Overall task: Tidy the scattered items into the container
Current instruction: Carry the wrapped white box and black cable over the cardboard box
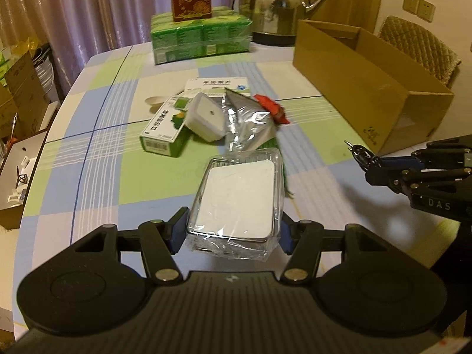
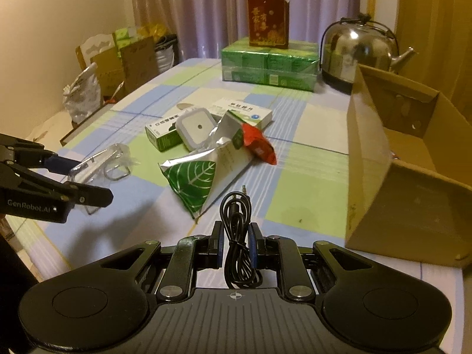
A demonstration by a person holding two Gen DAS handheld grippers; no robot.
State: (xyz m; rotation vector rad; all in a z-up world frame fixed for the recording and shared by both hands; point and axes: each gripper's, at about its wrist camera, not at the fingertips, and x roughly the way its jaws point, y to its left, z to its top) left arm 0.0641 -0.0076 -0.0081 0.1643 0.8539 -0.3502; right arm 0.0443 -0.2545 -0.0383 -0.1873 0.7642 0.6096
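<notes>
Cardboard box (image 2: pixel 383 159) is our container: it sits at the right edge of the tabletop (image 1: pixel 97 153), open side tipped toward the clutter, likely so things can go in from the side without a high lift. We have two loads in hand. Left tongs (image 1: pixel 233 230) are clamped on the clear plastic case (image 1: pixel 239 200) with the white insert, pads (image 1: pixel 177 230) on its two long walls near the back end, so most of the case sticks out forward and looks clear of the tabletop. Right tongs (image 2: pixel 235 246) are pinched shut on the coiled black cable (image 2: pixel 237 236), gripped mid-bundle so the loops stay together; the jack plug points up and forward, slack loops hang back toward the palm. Right tongs sit just beside the box's near corner, so we judge the cable goes in first and the case follows. Not yet tidied, in a heap mid-tabletop: green leaf foil pouch (image 2: pixel 197 185), red packet (image 2: pixel 259 144) on it, white square lid-like block (image 2: pixel 194 126) leaning on the green medicine box (image 2: pixel 162 135), white medicine box (image 2: pixel 247 112) behind. Green wrapped pack (image 2: pixel 268 65), red carton (image 2: pixel 267 19) on it and the steel kettle (image 2: pixel 357 50) stand well apart at the far end; we read those as fixtures, not clutter. Risk: the slick case could swivel in a rear-end grip.
</notes>
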